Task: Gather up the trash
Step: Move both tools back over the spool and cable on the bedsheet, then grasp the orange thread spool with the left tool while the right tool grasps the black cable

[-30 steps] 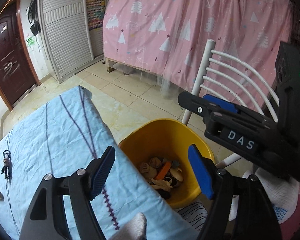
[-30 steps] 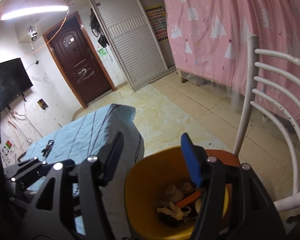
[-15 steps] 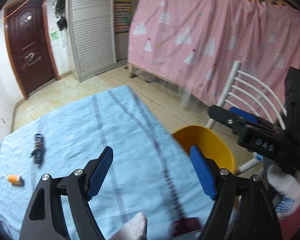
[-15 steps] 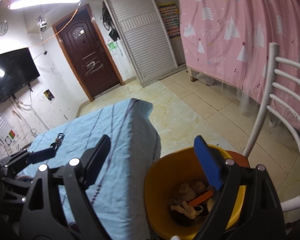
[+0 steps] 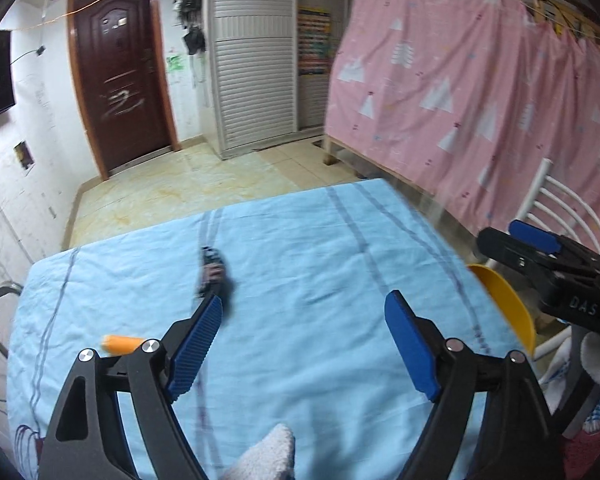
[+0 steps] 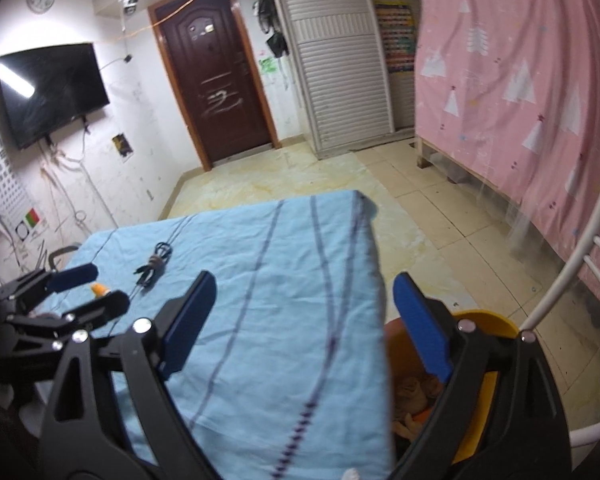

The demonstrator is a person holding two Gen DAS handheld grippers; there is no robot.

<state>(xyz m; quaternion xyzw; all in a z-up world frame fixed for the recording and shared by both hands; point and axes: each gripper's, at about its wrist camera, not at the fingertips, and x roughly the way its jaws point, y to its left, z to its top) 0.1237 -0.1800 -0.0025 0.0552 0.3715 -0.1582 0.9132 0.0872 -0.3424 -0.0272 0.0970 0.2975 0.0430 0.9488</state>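
From the left wrist, the left gripper hangs empty over the blue-clothed worktop, jaws widening, an orange scrap beside its left finger. From the right wrist, the right gripper, empty and widening too, straddles the worktop's edge above the yellow bin holding trash.

Both cameras look forward and downward across the bench, toward the door on the far wall. The left wrist view sits close above the bench's near edge, over its middle, with the bin just off the bench's right side. The right wrist view sits at the bench's near right corner, above the bin. Both views share the bench, the cable and orange piece on it, the door, and the pink curtain.
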